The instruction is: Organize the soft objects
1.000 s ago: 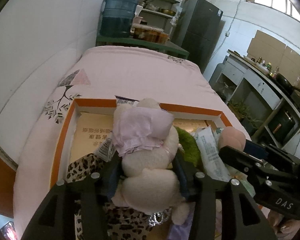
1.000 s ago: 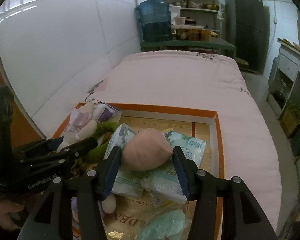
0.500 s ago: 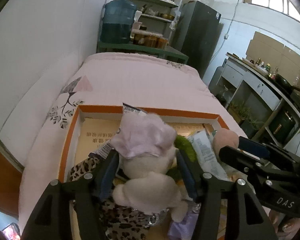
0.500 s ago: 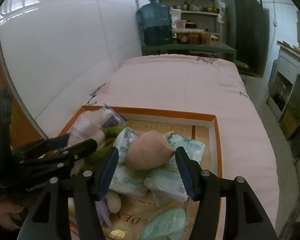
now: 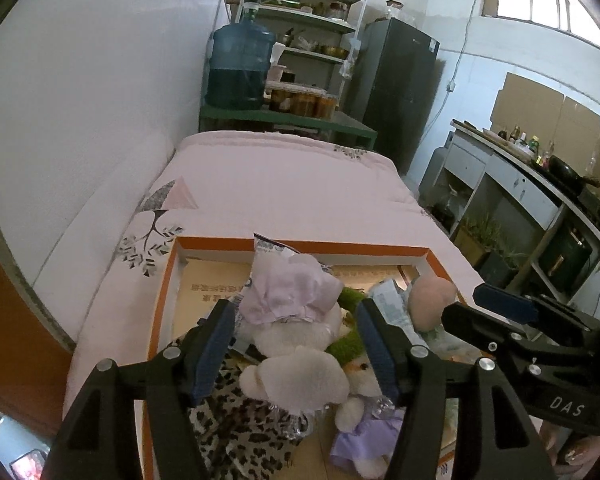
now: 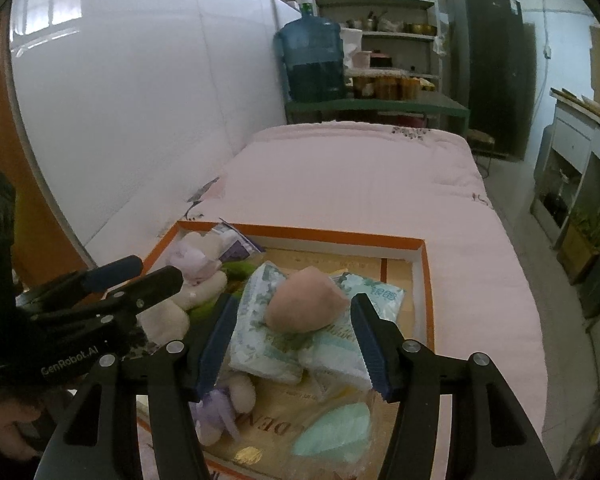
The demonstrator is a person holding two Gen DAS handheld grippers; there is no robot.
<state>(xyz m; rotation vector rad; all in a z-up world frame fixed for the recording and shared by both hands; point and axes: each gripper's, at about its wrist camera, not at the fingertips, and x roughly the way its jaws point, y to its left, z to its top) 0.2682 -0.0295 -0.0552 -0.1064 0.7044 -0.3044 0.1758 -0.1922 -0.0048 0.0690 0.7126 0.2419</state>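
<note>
An orange-rimmed cardboard box [image 5: 162,300] lies on the bed with soft things in it. A cream plush toy in a lilac dress [image 5: 296,376] rests on a leopard-print cloth [image 5: 236,428]. My left gripper [image 5: 295,312] straddles it; its jaws are opening and the pads stand clear of the toy. In the right wrist view, a pink soft ball [image 6: 304,304] lies on tissue packs [image 6: 260,336]. My right gripper [image 6: 294,303] is open around the ball, with gaps on both sides.
The box [image 6: 428,280] also holds a small purple-dressed plush [image 6: 220,404], a pale green soft piece [image 6: 336,428] and a green plush [image 5: 346,344]. Pink quilt [image 6: 352,184] stretches beyond. A white wall is left, a water bottle [image 5: 240,68] far, a counter right.
Both grippers opened and pulled up and back. The left let go of the cream plush, which settled lower. The right let go of the pink ball, now resting on the tissue packs.
</note>
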